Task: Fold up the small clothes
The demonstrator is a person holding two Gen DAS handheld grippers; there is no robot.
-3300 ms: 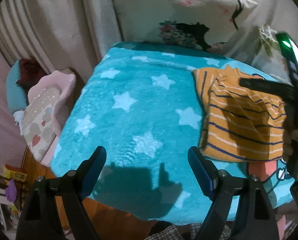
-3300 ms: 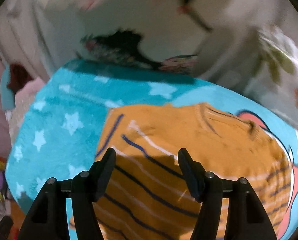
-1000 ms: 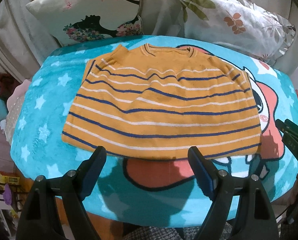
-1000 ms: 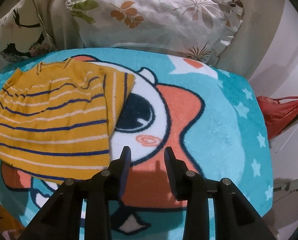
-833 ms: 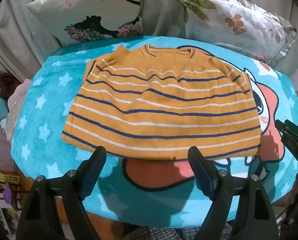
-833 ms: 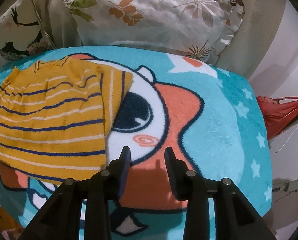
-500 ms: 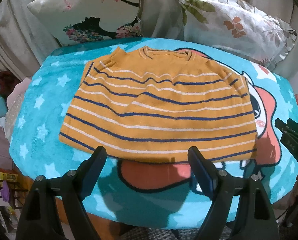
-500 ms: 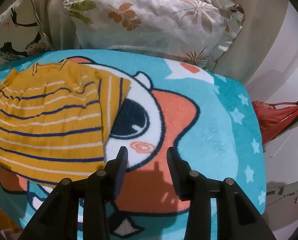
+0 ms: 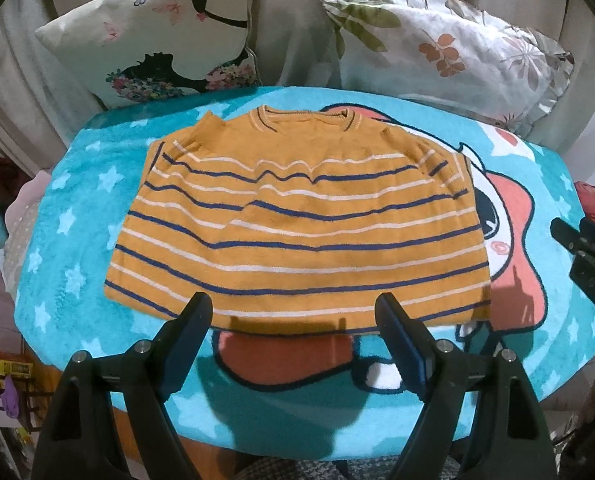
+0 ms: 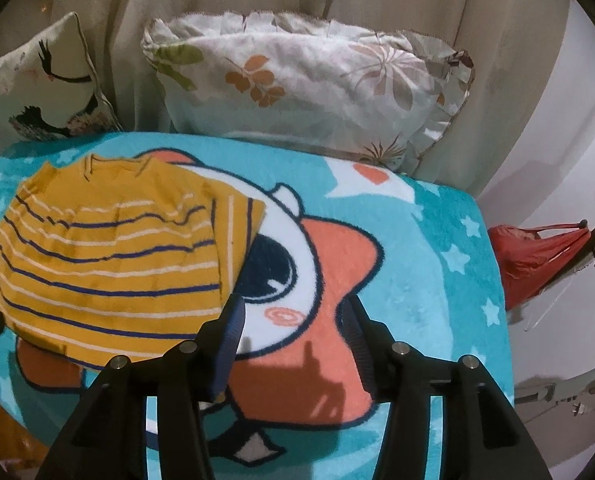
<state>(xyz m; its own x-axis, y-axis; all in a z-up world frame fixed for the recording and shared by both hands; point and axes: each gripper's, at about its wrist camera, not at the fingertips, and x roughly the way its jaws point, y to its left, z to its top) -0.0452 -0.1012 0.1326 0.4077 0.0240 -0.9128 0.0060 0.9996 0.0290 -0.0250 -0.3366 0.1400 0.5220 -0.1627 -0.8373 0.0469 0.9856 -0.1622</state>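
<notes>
Both grippers, left (image 9: 293, 320) and right (image 10: 293, 312), are held empty, the right's jaws just widened. Sweater (image 9: 297, 224) is spread flat on the blanket (image 9: 77, 200); plush pile could be pinched along with its hem.

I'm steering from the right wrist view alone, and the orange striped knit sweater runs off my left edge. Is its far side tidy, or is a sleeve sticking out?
Observer: No sleeve sticks out. In the left wrist view the orange striped knit sweater ends in a fairly straight left edge on the teal star-patterned blanket.
Operator: Where is the left tool?
Observer: The left tool lines up with the sweater's bottom hem, its jaws wide open with nothing gripped.
Operator: Anything beyond that side?
Observer: A pale pink dotted cushion sits just past the blanket's left edge.
</notes>
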